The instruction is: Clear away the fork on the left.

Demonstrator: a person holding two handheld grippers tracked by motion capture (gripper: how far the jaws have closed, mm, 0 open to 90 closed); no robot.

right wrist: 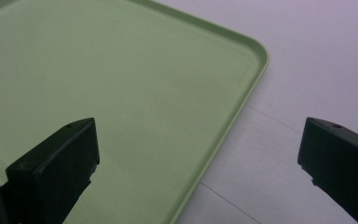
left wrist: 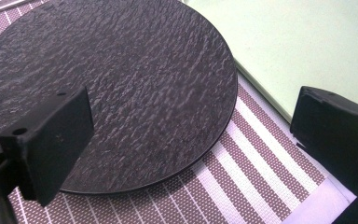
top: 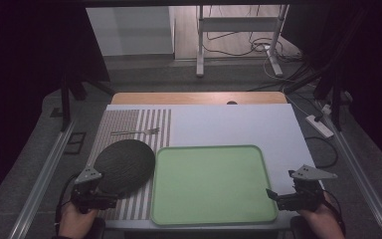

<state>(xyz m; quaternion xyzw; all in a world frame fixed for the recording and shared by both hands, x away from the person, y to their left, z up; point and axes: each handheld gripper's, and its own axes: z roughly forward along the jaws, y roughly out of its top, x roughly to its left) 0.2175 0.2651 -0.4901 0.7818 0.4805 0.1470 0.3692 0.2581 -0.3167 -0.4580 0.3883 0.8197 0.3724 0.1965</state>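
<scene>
The round dark plate (top: 125, 166) lies flat on the striped placemat (top: 144, 124) at about 8 o'clock on the table (top: 238, 124), its right edge touching or just overlapping the left rim of the green tray (top: 209, 148). The plate's surface is rough and slate-like, matte black, with a thin smooth rim. The placemat is woven, with brown and white bands running front to back.

The left gripper (top: 95, 199) sits at the plate's near-left edge, at roughly 7 o'clock of it. In the left gripper view its 2 jaws are spread wide (left wrist: 191, 140), one over the plate's near rim, the other over the placemat beside the tray's edge; nothing is pinched between them.

The right gripper (top: 278, 196) sits at the tray's near-right corner, about 5 o'clock on the table. In the right gripper view its 2 jaws are also spread wide (right wrist: 196, 158), straddling the tray's raised right rim without pressing on it. The tray is smooth, pale green, square with rounded corners.

A fork (top: 135, 132) lies crosswise on the placemat at 12 o'clock from the plate, well apart from it. White table surface stretches beyond the tray toward 12 and 2 o'clock.
</scene>
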